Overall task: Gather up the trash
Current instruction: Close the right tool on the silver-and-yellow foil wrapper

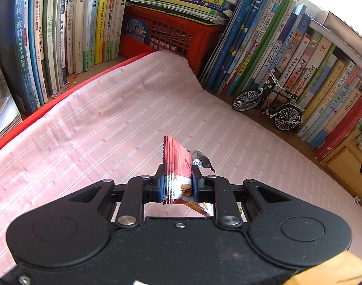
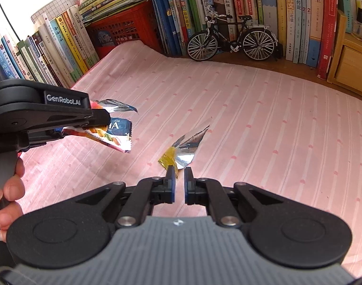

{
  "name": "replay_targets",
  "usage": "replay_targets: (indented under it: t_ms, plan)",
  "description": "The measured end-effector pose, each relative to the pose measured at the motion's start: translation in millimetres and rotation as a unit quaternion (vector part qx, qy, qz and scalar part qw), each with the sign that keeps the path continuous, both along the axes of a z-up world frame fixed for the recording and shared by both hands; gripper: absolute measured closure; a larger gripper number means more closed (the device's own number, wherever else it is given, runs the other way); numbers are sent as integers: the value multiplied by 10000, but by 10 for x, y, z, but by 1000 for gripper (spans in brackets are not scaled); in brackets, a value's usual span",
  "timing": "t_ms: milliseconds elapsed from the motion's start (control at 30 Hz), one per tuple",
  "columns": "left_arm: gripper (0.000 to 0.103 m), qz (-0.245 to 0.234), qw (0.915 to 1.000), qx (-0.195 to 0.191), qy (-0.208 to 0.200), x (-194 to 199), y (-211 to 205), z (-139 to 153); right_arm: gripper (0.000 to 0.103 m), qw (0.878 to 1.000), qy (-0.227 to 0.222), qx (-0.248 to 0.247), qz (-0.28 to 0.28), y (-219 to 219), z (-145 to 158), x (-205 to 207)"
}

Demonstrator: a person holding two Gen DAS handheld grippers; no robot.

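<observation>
Left wrist view: my left tool (image 1: pixel 176 185) is clamped on a red snack wrapper (image 1: pixel 177 163), held clear above the pink cloth (image 1: pixel 86 130) on the tabletop. My right tool (image 2: pixel 178 182) is nearly closed, its tips pinching the edge of a gold-and-silver foil wrapper (image 2: pixel 184 150) lying on the cloth. Books (image 2: pixel 294 11), a red crate (image 1: pixel 171 33) and a model bicycle (image 2: pixel 230 40) line the far edge.

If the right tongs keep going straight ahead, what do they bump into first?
Probably the gold and silver wrapper, which lies just past the right tongs on the pink cloth; depth is hard to judge.
</observation>
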State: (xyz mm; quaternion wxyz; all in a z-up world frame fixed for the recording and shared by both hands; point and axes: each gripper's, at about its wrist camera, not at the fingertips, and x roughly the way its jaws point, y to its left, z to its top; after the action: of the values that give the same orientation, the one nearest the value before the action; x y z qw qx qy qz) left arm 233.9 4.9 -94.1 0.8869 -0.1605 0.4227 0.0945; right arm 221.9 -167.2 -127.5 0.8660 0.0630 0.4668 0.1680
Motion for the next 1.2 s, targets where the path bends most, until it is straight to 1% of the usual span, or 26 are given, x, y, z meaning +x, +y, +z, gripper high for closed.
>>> replay_targets:
  t_ms: [100, 133, 200, 233, 300, 367, 433, 467, 500, 533, 567, 600, 633, 700, 733, 767, 900, 1100, 1133, 1167, 1200]
  plan:
    - [84, 46, 10000, 46, -21, -167, 10, 83, 92, 10000, -21, 16, -23, -19, 45, -49]
    - [84, 77, 9999, 64, -40, -233, 23, 117, 86, 10000, -47, -5, -26, -13, 56, -50]
    - [84, 141, 9998, 120, -74, -336, 46, 169, 80, 9999, -137, -55, -46, 24, 72, -34]
    - [84, 183, 9997, 134, -91, -388, 62, 193, 62, 9999, -150, -64, -15, 51, 67, -5]
    - [84, 274, 9994, 151, -113, -484, 111, 231, 52, 9997, -231, -82, 43, 125, 50, 59]
    - [84, 386, 9990, 167, -119, -576, 164, 254, 45, 9994, -168, -303, 88, 243, -2, 167]
    - [84, 524, 9984, 157, -119, -668, 226, 274, 33, 9987, -66, -459, -189, 303, -67, 260]
    - [84, 601, 9980, 154, -127, -723, 263, 285, 30, 9981, 17, -475, -390, 305, -103, 310]
    - [84, 671, 9975, 152, -132, -776, 296, 294, 24, 9973, 122, -458, -563, 301, -144, 356]
    - [84, 736, 9971, 150, -137, -824, 325, 300, 23, 9965, 236, -409, -688, 295, -195, 400]
    - [84, 787, 9967, 149, -141, -867, 350, 306, 24, 9960, 287, -394, -749, 297, -234, 425]
    - [84, 837, 9963, 151, -146, -917, 380, 311, 39, 9965, 155, -393, -718, 313, -234, 416]
    - [84, 875, 9959, 156, -148, -956, 401, 314, 66, 9974, 110, -384, -605, 338, -235, 411]
    - [84, 945, 9953, 147, -141, -1034, 438, 316, 83, 9986, 17, -422, -326, 400, -223, 373]
    - [84, 968, 9951, 138, -143, -1069, 450, 319, 99, 9991, 47, -368, -206, 414, -222, 358]
    - [84, 981, 9950, 135, -146, -1102, 458, 325, 100, 9993, 100, -338, -139, 427, -220, 343]
    - [84, 962, 9951, 136, -192, -1202, 471, 373, 100, 9998, 47, -199, 3, 406, -145, 171]
    - [84, 900, 9955, 54, -295, -1408, 463, 495, 100, 9999, -105, -20, 73, 333, 80, -118]
    - [84, 894, 9955, 29, -307, -1444, 463, 514, 99, 9999, -122, -43, 61, 327, 100, -153]
    - [84, 886, 9956, 12, -310, -1486, 465, 530, 92, 9999, -120, -105, 0, 320, 113, -185]
    - [84, 879, 9956, 9, -312, -1528, 469, 543, 89, 9999, -52, -124, -27, 316, 108, -190]
